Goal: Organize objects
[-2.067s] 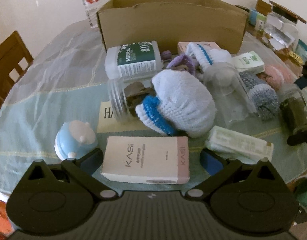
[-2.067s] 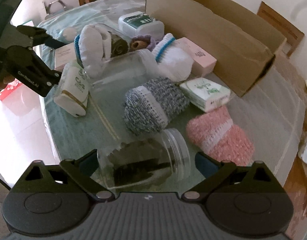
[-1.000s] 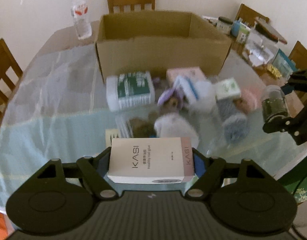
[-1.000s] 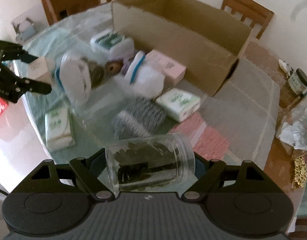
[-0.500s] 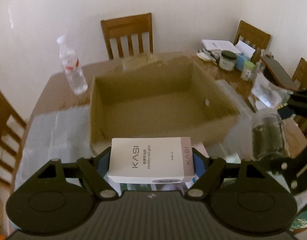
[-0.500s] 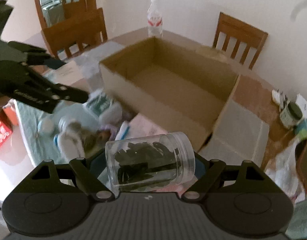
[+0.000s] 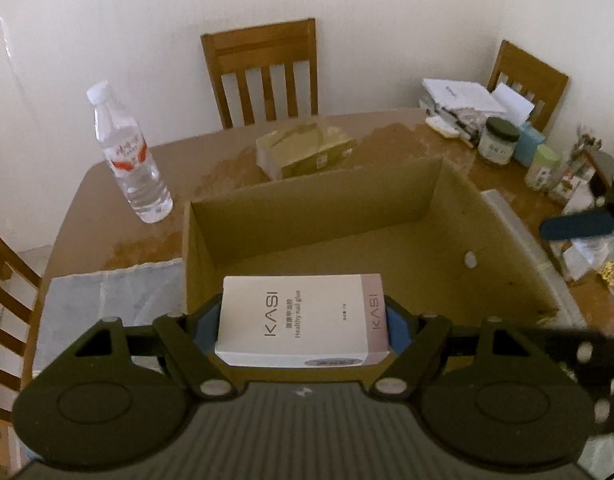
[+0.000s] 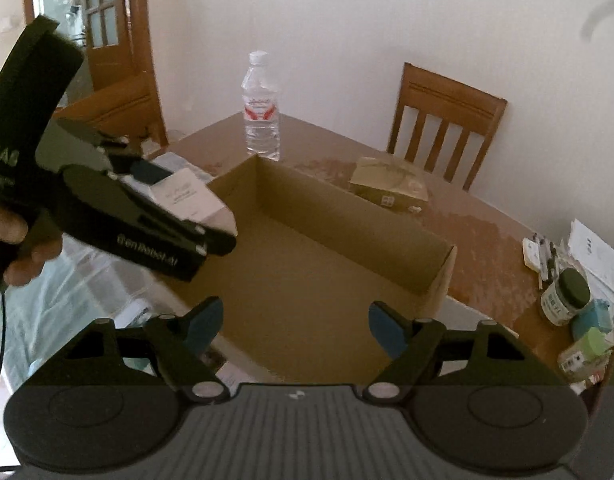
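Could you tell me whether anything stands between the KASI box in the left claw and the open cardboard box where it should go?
Nothing visible does. The left claw holds the KASI box over the near edge of the cardboard box, whose visible floor looks bare. The right claw is open, over the same box, off to one side.

My left gripper (image 7: 303, 322) is clamped on the white rectangular KASI carton (image 7: 301, 320), held level. My right gripper (image 8: 295, 326) has its blue-padded fingers (image 8: 385, 330) spread wide with nothing between them.

Both wrist views look down, near, into cardboard box (image 7: 407, 216).
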Tool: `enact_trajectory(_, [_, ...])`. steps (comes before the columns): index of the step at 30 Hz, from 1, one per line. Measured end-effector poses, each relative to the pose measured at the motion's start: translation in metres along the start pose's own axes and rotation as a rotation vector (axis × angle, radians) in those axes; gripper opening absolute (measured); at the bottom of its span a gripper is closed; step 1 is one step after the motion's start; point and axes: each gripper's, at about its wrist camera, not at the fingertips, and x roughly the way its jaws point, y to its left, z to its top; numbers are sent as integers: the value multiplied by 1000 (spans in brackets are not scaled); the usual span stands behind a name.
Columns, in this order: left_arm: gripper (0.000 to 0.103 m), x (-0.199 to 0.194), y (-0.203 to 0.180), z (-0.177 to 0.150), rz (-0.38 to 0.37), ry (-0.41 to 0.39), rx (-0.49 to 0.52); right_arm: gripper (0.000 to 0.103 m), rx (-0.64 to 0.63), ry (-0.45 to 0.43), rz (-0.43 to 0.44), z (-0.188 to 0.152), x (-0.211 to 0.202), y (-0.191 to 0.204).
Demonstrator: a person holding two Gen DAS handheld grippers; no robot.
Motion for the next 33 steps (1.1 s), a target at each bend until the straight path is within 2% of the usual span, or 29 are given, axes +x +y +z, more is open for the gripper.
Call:
enact_trajectory(4, [80, 15, 5, -2, 10, 17, 7, 83, 44, 40, -15, 0, 13, -13])
enact_trajectory(6, [97, 17, 5, -2, -4, 24, 10, 85, 61, 43, -5, -4, 12, -16])
enact_trajectory(7, [98, 16, 5, -3, 0, 16, 11, 89, 63, 44, -2, -5, 11, -15])
enact_trajectory(8, [98, 16, 5, -3, 5, 9, 15, 93, 66, 45, 0, -7, 9, -15])
enact_trajectory(14, [99, 8, 7, -1, 11, -15, 15, 99, 56, 36, 68, -22, -2, -1])
enact_trajectory(20, [99, -7, 8, -9, 22, -31, 14, 99, 75, 118, 184, -48, 6, 27])
enact_trajectory(26, [99, -28, 13, -27, 34, -39, 3, 99, 80, 175, 252, -65, 23, 61])
enact_trajectory(30, [99, -44, 20, -44, 47, -41, -13, 98, 48, 184, 258, -71, 30, 79])
enact_trajectory(33, [99, -53, 27, -58, 68, -40, -30, 92, -3, 177, 240, -74, 36, 95])
